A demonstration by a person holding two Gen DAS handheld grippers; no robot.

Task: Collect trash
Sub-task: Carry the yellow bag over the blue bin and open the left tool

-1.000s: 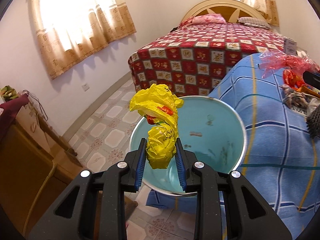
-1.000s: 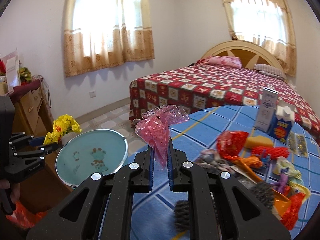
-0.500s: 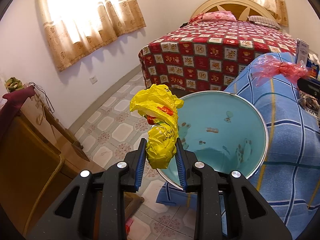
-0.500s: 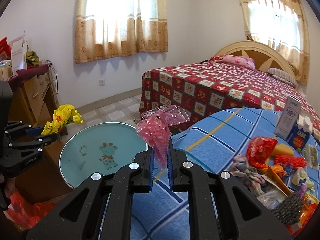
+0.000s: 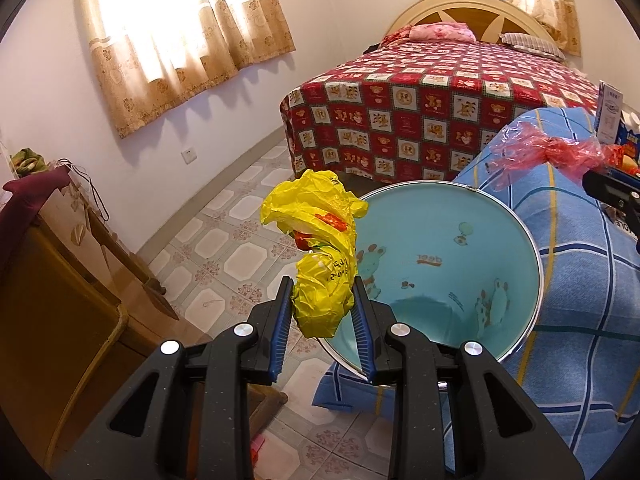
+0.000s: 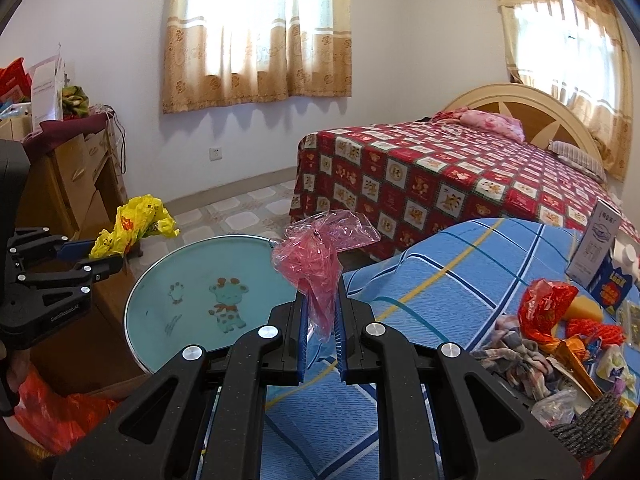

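Both tools pinching crumpled bags by the bin

The left tool (image 5: 322,334) grips a yellow plastic bag (image 5: 320,256), the right tool (image 6: 321,334) a pink plastic bag (image 6: 320,256), each near the rim of the teal bin (image 6: 168,264) beside the blue-clothed desk (image 6: 420,280); farther right lies a trash pile (image 6: 560,332), with the bed (image 6: 460,176) beyond.

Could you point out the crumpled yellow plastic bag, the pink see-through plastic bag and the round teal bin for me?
Crumpled yellow plastic bag (image 5: 320,256): left wrist view, its middle.
Pink see-through plastic bag (image 6: 316,264): right wrist view, its bunched middle.
Round teal bin (image 5: 440,280): left wrist view, its inner wall.
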